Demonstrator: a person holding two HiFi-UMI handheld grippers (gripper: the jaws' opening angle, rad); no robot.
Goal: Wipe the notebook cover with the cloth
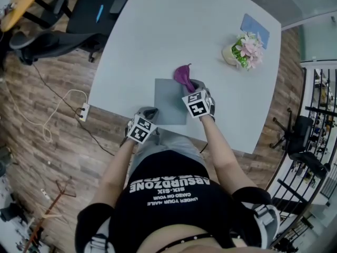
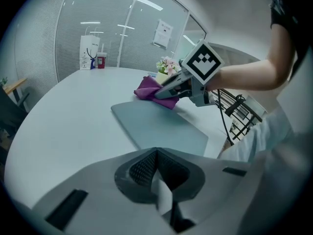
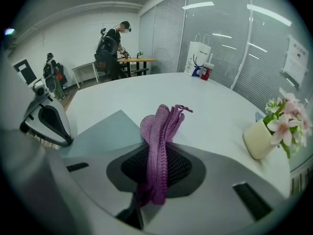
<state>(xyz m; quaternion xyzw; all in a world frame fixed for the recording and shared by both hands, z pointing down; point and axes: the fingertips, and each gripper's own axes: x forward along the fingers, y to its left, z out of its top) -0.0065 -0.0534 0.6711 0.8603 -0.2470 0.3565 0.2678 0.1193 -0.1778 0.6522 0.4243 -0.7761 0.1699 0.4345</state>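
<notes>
A grey notebook lies flat near the front edge of the white table. My right gripper is shut on a purple cloth, and holds it over the notebook's far right corner. The cloth sticks out bunched ahead of the jaws. My left gripper is shut at the notebook's near left edge. Whether it touches the cover is hidden by its own body.
A cream pot of pink flowers stands at the table's right, with a blue card beyond it. A white paper bag stands at the far side. Black office chairs and a floor cable are on the left.
</notes>
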